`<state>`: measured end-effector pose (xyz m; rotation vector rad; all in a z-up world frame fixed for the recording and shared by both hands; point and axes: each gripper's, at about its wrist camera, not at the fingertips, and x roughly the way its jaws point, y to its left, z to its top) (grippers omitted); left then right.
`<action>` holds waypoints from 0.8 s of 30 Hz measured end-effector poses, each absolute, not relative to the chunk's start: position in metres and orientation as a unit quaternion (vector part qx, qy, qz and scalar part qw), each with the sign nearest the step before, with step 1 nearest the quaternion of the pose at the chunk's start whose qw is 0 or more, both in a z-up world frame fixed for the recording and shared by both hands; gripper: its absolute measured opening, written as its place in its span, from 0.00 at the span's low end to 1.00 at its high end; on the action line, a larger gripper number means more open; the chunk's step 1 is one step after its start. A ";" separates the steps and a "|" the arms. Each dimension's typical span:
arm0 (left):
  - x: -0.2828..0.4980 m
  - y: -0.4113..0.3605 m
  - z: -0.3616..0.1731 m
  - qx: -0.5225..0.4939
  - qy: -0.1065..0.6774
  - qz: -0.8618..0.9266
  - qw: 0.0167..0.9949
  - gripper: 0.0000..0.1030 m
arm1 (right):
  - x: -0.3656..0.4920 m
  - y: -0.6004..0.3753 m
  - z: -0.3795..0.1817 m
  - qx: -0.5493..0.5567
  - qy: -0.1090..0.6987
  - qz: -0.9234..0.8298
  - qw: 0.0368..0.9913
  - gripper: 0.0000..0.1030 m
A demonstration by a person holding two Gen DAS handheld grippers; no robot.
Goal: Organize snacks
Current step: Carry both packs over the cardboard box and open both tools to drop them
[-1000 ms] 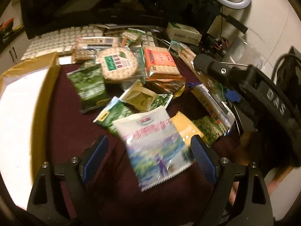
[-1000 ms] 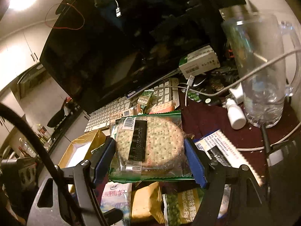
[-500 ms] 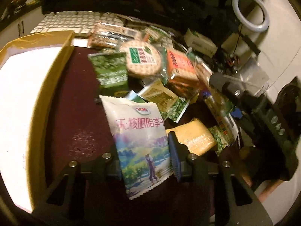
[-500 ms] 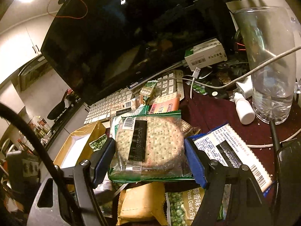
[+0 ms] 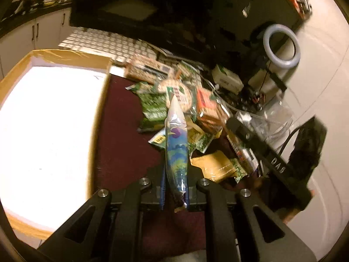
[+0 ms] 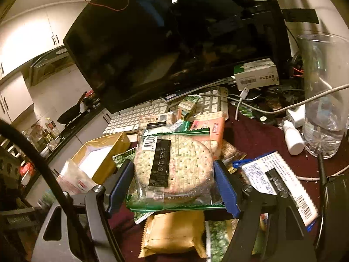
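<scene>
My left gripper (image 5: pixel 174 179) is closing on a white and blue landscape-print snack packet (image 5: pixel 175 139). Its pads pinch the packet's lower end, and the packet stands edge-on above the dark red mat. The same packet (image 6: pixel 74 179) shows pale at the left of the right wrist view. My right gripper (image 6: pixel 173 163) is shut on a round cracker pack (image 6: pixel 174 166), barcode side up, held over the snack pile. An open cardboard box (image 5: pixel 69 53) with a white bottom lies left of the pile.
Loose snacks lie heaped on the mat: green packets (image 5: pixel 152 107), an orange cracker pack (image 5: pixel 206 102), a yellow packet (image 6: pixel 174 233). A keyboard (image 6: pixel 141 115) and monitor (image 6: pixel 174 43) stand behind. At right are a glass jug (image 6: pixel 327 100), a white bottle (image 6: pixel 293 138) and cables.
My left gripper has gone from wide open to pinching the landscape packet and has lifted it, turning it edge-on. The right gripper keeps the cracker pack and has shifted slightly.
</scene>
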<state>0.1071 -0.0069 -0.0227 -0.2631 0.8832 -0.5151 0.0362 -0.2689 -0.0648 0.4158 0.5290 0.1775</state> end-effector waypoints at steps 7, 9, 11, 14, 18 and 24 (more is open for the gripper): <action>0.102 0.069 -0.012 -0.156 0.399 -0.161 0.889 0.14 | 0.029 -0.195 -0.042 0.182 0.264 0.199 0.926 0.72; 0.103 0.090 -0.017 -0.162 0.395 -0.132 0.895 0.14 | 0.035 -0.164 -0.037 0.157 0.269 0.231 0.922 0.72; 0.105 0.109 -0.024 -0.170 0.399 -0.110 0.894 0.14 | 0.043 -0.133 -0.034 0.141 0.280 0.264 0.912 0.72; 0.108 0.136 -0.033 -0.190 0.410 -0.080 0.889 0.14 | 0.059 -0.092 -0.035 0.115 0.302 0.296 0.899 0.72; 0.109 0.157 -0.045 -0.192 0.425 -0.051 0.883 0.14 | 0.079 -0.047 -0.049 0.074 0.336 0.295 0.891 0.72; 0.110 0.178 -0.060 -0.211 0.444 -0.041 0.870 0.14 | 0.088 -0.010 -0.069 0.003 0.375 0.256 0.891 0.72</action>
